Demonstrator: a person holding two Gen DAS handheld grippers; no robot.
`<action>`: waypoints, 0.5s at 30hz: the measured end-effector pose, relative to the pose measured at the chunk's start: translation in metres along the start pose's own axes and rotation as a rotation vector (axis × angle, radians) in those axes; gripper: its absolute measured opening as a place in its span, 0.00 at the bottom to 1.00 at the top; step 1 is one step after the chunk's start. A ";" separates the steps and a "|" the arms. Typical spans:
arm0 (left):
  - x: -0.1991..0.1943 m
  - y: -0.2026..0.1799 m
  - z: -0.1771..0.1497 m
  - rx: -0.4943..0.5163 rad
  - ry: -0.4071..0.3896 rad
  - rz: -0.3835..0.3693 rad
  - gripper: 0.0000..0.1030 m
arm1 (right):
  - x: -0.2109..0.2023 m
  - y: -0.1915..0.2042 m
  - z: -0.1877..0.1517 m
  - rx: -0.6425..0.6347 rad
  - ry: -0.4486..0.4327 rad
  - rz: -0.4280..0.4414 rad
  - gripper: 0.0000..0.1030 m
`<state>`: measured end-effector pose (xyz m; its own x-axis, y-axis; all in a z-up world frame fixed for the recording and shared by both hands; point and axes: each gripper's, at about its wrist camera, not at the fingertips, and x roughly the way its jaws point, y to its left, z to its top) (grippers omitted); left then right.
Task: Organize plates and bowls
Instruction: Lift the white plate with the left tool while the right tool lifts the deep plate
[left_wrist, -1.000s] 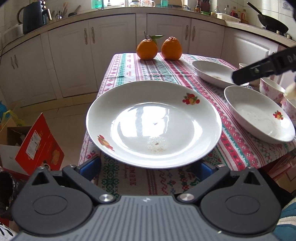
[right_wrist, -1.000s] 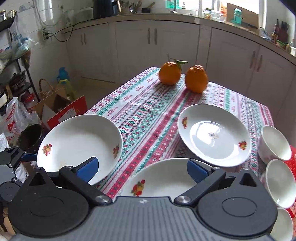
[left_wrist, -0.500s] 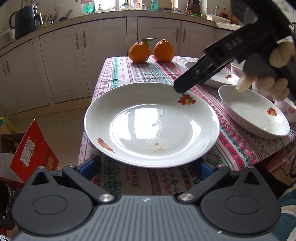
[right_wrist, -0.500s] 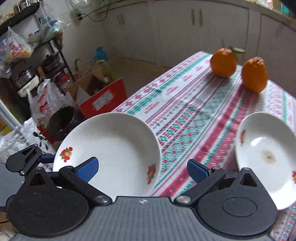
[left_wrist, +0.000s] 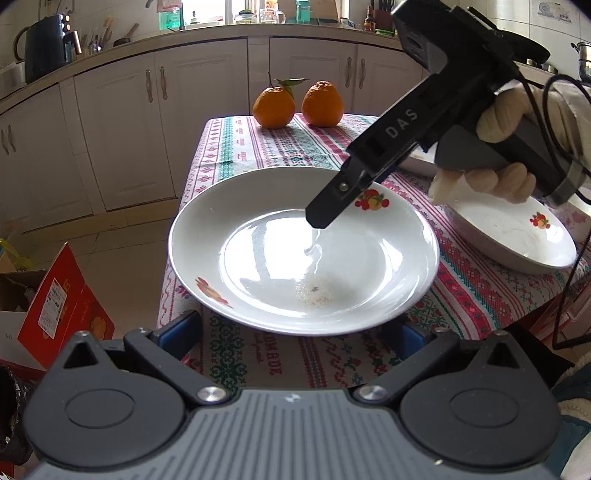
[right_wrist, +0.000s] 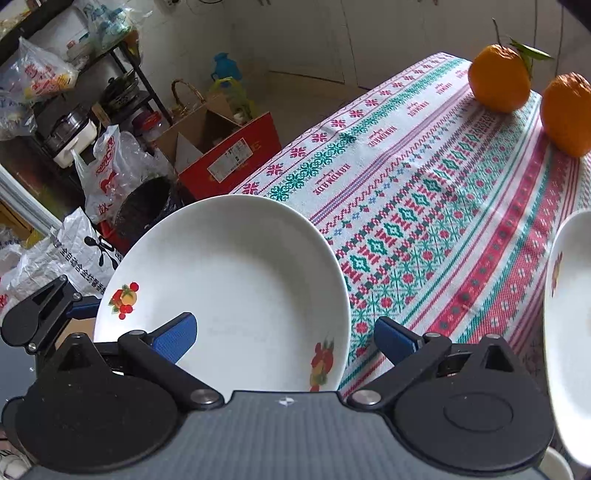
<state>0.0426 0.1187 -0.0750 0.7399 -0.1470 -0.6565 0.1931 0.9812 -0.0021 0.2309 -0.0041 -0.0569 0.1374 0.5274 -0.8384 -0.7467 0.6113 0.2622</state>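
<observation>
White plate (left_wrist: 303, 251), fruit-patterned, sits at the table (left_wrist: 258, 147) edge, between the left tool's (left_wrist: 299, 332) spread fingers, not gripped. Right tool (right_wrist: 284, 338), also open, hovers over it. Likely step: grasping this plate; next, close on its rim.

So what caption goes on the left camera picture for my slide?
Right gripper hovers open over a white plate on the patterned tablecloth, two oranges behind.

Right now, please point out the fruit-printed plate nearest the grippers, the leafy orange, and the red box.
fruit-printed plate (left_wrist: 280, 258), left wrist view, glossy centre.
leafy orange (left_wrist: 274, 108), left wrist view, front skin.
red box (right_wrist: 236, 157), right wrist view, labelled side.
</observation>
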 end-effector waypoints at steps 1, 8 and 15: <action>0.000 0.000 0.001 0.005 0.002 -0.005 1.00 | 0.001 0.001 0.002 -0.007 0.001 -0.003 1.00; -0.001 0.002 0.004 0.055 0.005 -0.024 0.99 | 0.007 -0.005 0.017 -0.032 -0.008 0.056 0.99; -0.001 0.004 0.007 0.078 0.012 -0.043 0.99 | 0.007 -0.009 0.025 -0.047 -0.015 0.132 0.81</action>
<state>0.0471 0.1217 -0.0695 0.7223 -0.1864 -0.6659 0.2741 0.9613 0.0282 0.2545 0.0089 -0.0526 0.0453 0.6104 -0.7908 -0.7887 0.5076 0.3467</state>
